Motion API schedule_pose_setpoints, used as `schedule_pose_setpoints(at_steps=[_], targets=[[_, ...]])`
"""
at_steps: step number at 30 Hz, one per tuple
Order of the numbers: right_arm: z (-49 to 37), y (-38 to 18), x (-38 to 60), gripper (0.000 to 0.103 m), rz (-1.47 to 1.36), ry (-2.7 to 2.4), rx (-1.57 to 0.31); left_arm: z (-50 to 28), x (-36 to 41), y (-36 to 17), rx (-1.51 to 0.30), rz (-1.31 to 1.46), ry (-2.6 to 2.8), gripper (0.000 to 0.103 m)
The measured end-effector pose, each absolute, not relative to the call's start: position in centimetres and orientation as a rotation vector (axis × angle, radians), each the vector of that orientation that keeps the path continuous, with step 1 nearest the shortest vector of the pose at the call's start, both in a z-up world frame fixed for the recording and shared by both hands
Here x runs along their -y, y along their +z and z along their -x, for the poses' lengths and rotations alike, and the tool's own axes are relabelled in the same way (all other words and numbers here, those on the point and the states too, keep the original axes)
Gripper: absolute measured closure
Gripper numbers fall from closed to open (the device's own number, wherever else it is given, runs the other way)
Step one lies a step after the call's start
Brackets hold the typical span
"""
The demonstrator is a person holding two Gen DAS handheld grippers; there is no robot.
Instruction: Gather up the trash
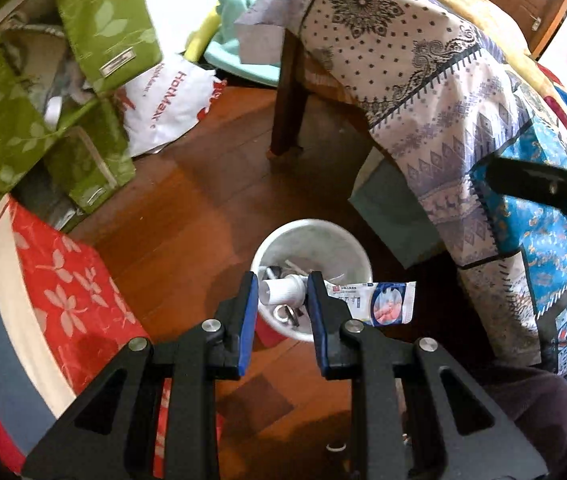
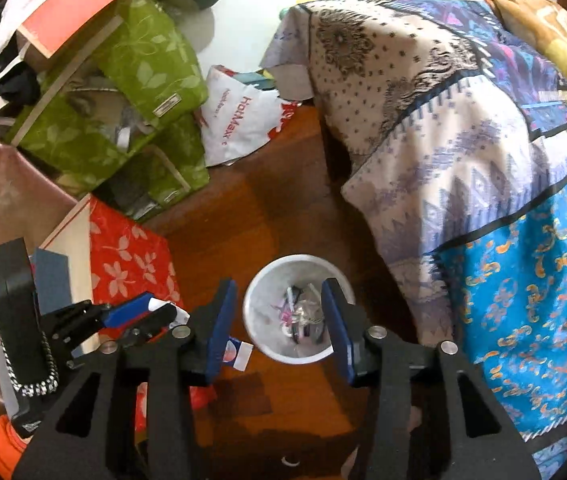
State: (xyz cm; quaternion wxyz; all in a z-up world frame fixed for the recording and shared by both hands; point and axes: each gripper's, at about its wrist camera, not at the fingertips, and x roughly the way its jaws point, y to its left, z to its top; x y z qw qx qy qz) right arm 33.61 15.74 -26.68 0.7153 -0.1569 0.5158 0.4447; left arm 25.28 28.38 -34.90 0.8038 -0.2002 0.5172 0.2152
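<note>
Your left gripper (image 1: 282,286) is clamped on a small white tube (image 1: 363,300): the pads pinch it near the capped end, the white cap (image 1: 273,290) sits between the blue pads, and the printed flat end sticks out past the right-hand pad. The tube hangs directly above the open mouth of the white bin (image 1: 347,248).

Your right gripper (image 2: 281,302) has its jaws apart with nothing between the pads. They frame the same white bin (image 2: 259,292) from above. No contact with the rim is visible.

In the right wrist view, your left gripper (image 2: 163,312) appears at lower left, and the flat end of the tube (image 2: 239,354) shows just beside the bin's rim.

Bin contents: small mixed scraps at the bottom, too small to identify. The bin stands on a brown wood floor (image 1: 211,184).

Surroundings, outward:
- Red box with white flower print (image 1: 67,280), left of the bin, near it.
- Green leaf-print fabric boxes (image 1: 95,32), stacked farther left and back.
- White plastic bag with red lettering (image 1: 171,108) on the floor behind them.
- Patterned cloth (image 1: 435,92) draped over a table with a dark wooden leg (image 1: 287,112), right of the bin.
</note>
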Motion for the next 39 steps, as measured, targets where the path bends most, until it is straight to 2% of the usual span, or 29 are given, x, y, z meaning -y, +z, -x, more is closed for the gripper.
schedule_pose_setpoints(at_steps=[4,6,14,29,39], targets=[[-34.5,-26.6,-14.8,0.062,0.335,0.958,-1.144,-27.5,-28.1,-35.0,-1.108,0.445,0.427,0.075],[-34.8,-26.5,-14.1,0.062,0.323,0.953,-1.147,-28.6,-28.0,-35.4,-1.149,0.475,0.398,0.055],[-34.1,-24.1,-10.6,0.062,0.289,0.947,-1.104,-28.4,-26.3,-32.2,-1.096,0.440,0.399,0.055],[-26.2,-11.5,0.9,0.062,0.143,0.942,-0.812,-21.2,-17.7,-14.9,-0.804,0.231,0.342,0.055],[-19.0,-3.9,10.2,0.062,-0.007,0.826,-0.589,-13.7,-10.0,-4.4,-0.535,0.143,0.181,0.054]])
